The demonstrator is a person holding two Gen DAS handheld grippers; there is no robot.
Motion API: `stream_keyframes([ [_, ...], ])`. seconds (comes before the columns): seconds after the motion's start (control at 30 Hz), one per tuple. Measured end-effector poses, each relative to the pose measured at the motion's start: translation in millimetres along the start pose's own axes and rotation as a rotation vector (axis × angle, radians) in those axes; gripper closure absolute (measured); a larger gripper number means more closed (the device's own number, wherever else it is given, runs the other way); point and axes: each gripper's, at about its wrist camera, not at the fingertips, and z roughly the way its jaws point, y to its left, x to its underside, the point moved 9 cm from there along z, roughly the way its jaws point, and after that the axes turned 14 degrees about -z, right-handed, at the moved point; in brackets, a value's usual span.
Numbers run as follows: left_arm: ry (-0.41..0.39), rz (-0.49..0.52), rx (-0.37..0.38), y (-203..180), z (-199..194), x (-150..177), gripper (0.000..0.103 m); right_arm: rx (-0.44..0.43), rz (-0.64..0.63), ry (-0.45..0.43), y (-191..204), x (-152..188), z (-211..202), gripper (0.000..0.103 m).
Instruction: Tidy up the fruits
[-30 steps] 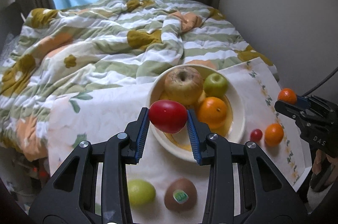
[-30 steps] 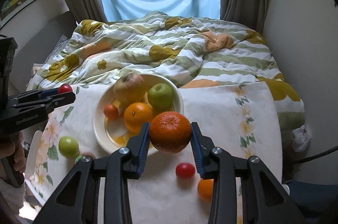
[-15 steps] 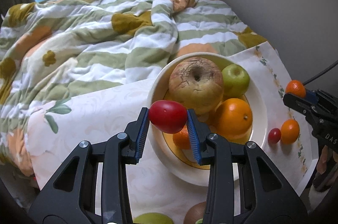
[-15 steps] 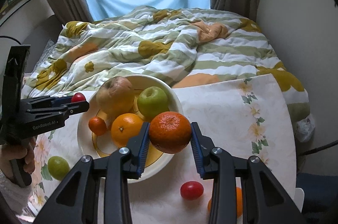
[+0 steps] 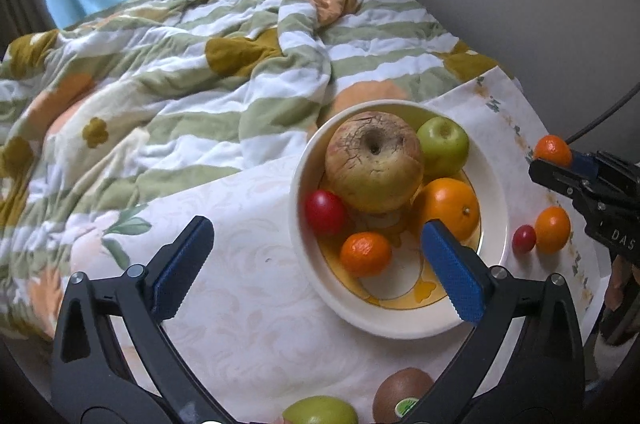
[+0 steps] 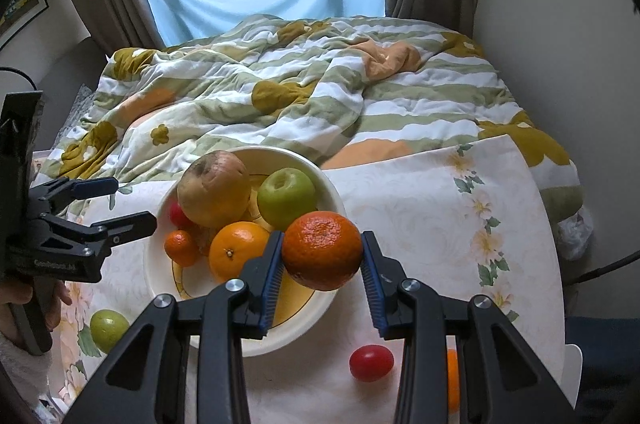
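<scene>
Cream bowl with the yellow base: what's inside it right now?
The cream bowl holds a big wrinkled brownish apple, green apple, large orange, small mandarin and red tomato. Whatever lies beneath the wrinkled apple is hidden.

Left wrist view: looks forward and down between the left gripper [image 5: 316,268] fingers, close over the bowl [image 5: 494,183], from its near left side, facing the bed and window.
Right wrist view: sits a little higher and further right, looking between the right gripper [image 6: 322,274] fingers toward the same window.
Shared: both show the bowl, the floral cloth [image 6: 420,199], the striped quilt [image 5: 168,71], and each other's gripper at the frame edge.
</scene>
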Motion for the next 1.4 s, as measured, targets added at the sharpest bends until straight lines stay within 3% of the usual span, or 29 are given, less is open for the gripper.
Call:
stream_keyframes([
  [0.17, -0.019, -0.020, -0.032, 6.0, -15.7, 2.0, 0.000, -0.024, -0.034, 0.004, 6.9, -7.7, 1.1, 0.068],
  [0.33, -0.056, -0.040, -0.127, 14.5, -36.9, 6.1, 0.000, -0.103, -0.051, 0.018, 8.8, -17.1, 10.4, 0.068],
  [0.7, -0.090, -0.132, -0.195, 22.5, -55.0, 25.9, 0.000, -0.168, -0.126, 0.072, 13.7, -12.0, 49.5, 0.068],
  [1.03, -0.080, -0.211, -0.179, 27.3, -49.4, 43.5, 0.000, -0.202, -0.119, 0.080, 15.7, -6.4, 59.7, 0.068],
  [1.07, -0.079, -0.214, -0.190, 27.8, -49.5, 45.8, 0.000, -0.208, -0.115, 0.077, 15.5, -6.7, 59.5, 0.062],
  [1.2, -0.098, -0.241, -0.202, 30.4, -56.2, 48.2, 0.000, -0.227, -0.121, 0.043, 16.6, -12.1, 53.3, 0.022],
  [1.33, -0.109, -0.253, -0.206, 31.9, -62.7, 49.8, 0.000, -0.227, -0.131, -0.001, 15.2, -17.3, 43.2, 0.003],
  [1.4, -0.110, -0.254, -0.208, 31.9, -65.7, 51.4, 0.000, -0.215, -0.135, -0.011, 13.2, -18.8, 37.8, 0.001],
])
